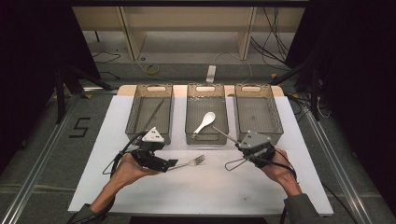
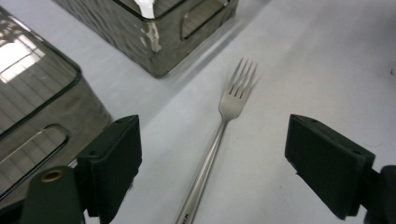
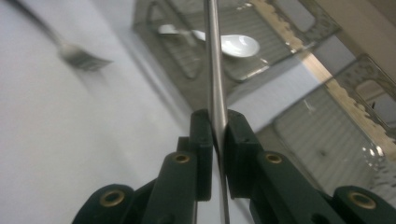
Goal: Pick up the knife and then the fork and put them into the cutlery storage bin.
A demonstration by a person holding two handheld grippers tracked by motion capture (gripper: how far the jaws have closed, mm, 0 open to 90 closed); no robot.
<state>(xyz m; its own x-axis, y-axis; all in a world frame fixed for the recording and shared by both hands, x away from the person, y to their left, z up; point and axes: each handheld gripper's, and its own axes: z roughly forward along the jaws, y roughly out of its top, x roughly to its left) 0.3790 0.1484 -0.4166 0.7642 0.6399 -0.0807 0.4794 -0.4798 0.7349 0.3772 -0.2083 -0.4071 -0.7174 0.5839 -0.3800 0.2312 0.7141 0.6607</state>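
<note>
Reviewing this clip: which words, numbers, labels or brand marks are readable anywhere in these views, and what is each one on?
"5": a dark numeral marked on the grey floor left of the table.
Fork: a small stamp near the bottom of its handle, in the left gripper view, too small and blurred to read.
Nothing readable on the three bins, the white spoon or the grippers.
</note>
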